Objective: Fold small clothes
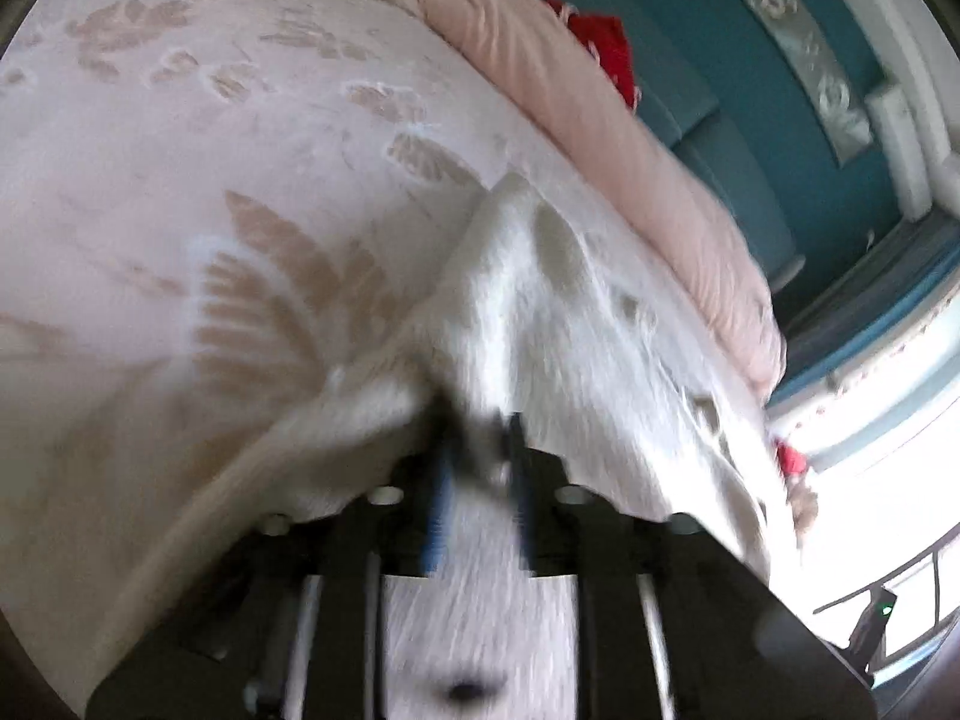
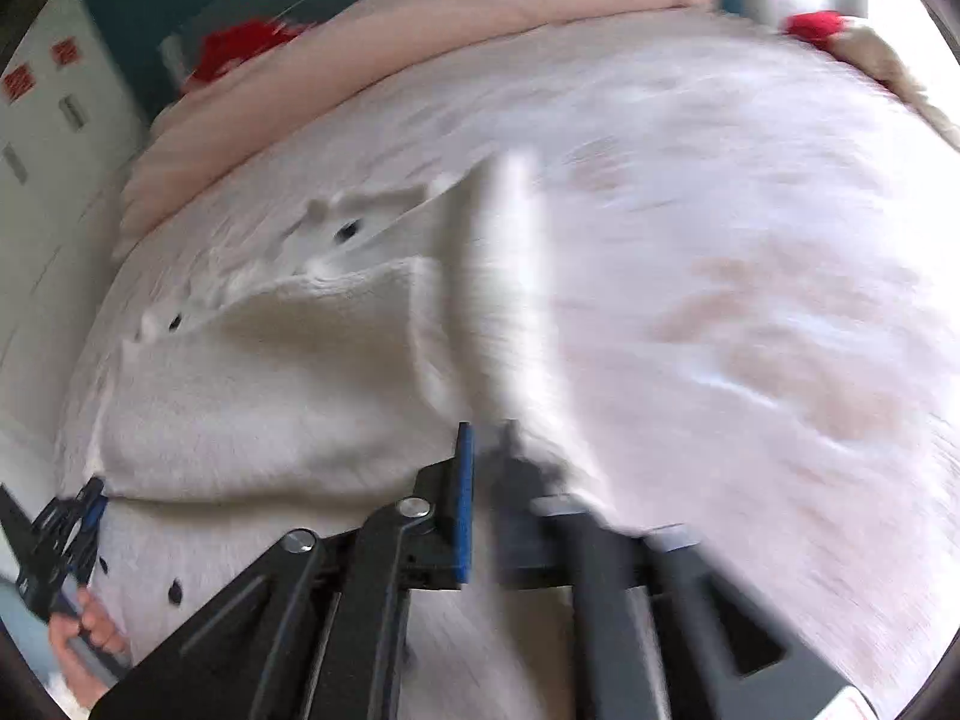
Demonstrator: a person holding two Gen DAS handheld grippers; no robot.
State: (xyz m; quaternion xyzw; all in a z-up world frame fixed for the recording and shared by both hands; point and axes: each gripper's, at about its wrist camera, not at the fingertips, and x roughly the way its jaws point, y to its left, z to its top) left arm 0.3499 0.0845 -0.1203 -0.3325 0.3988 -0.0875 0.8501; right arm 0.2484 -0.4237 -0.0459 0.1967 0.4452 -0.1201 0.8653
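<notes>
- Nearest the lenses, both tongs grip the same white knitted garment (image 2: 252,414), a small buttoned cardigan by the look of it, which lies on the bed.
- Left tongs (image 1: 480,420) are narrowed onto a bunched edge of the knit; cloth runs between the fingers and back under the camera. In the right wrist view these tongs (image 2: 72,522) show at the near left, at the garment's near left corner.
- Right tongs (image 2: 486,438) are drawn close on a raised ridge of the same knit at its right side; motion blur hides the exact contact, so the hold is my judgement.
- Between the two holds the near hem stretches left to right, and the body of the garment runs away from both tongs toward the far side, dark buttons (image 2: 346,231) spaced along its left edge.
- Any coming fold likely turns on that: the held near edge has to travel far, over the body, with both hands about level.
- Beneath lies a pale pink bedspread (image 1: 180,150) with a leaf pattern.
- Farther off, a pink rolled duvet (image 1: 600,90) lines the bed's far edge, with something red (image 1: 606,48) behind it.
</notes>
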